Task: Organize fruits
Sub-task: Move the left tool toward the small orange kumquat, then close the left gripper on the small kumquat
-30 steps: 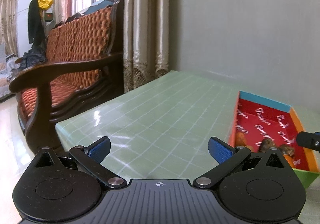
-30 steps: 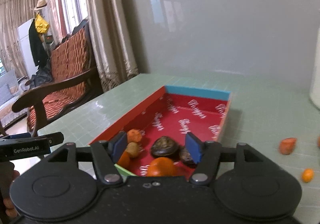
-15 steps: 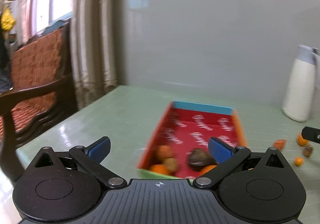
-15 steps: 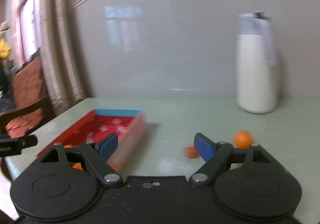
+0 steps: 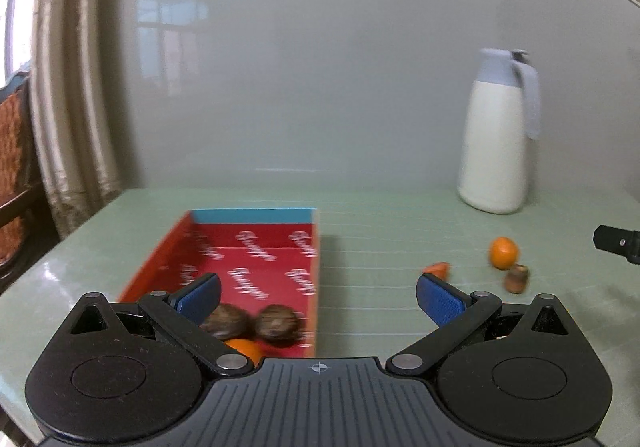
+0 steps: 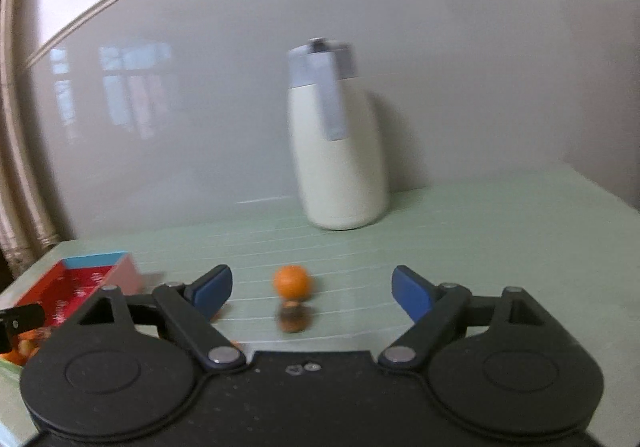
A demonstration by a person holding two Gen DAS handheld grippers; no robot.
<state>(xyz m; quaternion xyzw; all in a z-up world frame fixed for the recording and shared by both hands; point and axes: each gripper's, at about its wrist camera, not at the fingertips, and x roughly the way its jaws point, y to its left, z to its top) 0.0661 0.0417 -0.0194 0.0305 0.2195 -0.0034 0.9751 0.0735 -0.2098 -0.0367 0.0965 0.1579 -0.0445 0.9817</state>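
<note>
Black right gripper (image 6: 310,287), jaws just widened and empty, faces a round orange fruit (image 6: 292,281); left gripper (image 5: 318,293) released beside red cardboard tray (image 5: 224,247).

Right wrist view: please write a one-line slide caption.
Open right gripper faces a round orange fruit and small brown fruit before a white jug.

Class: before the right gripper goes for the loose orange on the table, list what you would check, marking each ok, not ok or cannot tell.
1. Right gripper open, nothing between its pads, jaws just opened: ok.
2. Orange ahead between the fingers: ok.
3. Brown fruit close in front of the orange, may get bumped: not ok.
4. Red box has bare floor: ok.
5. Left gripper open, empty: ok.
6. White jug stands well behind: ok.
</note>
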